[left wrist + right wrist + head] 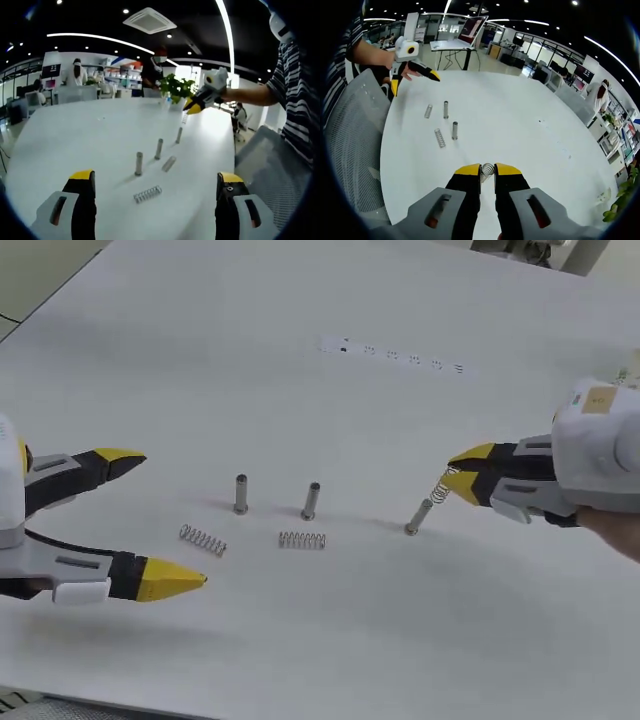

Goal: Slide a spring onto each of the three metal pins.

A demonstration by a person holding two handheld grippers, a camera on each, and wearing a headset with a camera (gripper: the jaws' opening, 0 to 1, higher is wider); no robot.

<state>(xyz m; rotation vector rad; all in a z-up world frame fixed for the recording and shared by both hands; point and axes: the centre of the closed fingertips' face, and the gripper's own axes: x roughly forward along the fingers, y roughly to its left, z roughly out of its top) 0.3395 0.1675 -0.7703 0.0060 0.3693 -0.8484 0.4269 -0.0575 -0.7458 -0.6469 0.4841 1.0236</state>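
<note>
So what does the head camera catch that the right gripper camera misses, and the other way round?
Head view: the leaning third metal pin just below the coiled metal spring pinched in the right gripper. Right gripper view: a grey mesh chair and an open laptop on a far desk. Both: two standing metal pins, two loose springs on the white table, and the open left gripper.

A large open-plan office or lab floor. The left gripper view shows a dark ceiling with a square air vent at top centre and a long curved light strip, a person by shelves at upper left, and a potted plant beyond the big white table. The right gripper view shows a mesh office chair at left and rows of desks at upper right.
</note>
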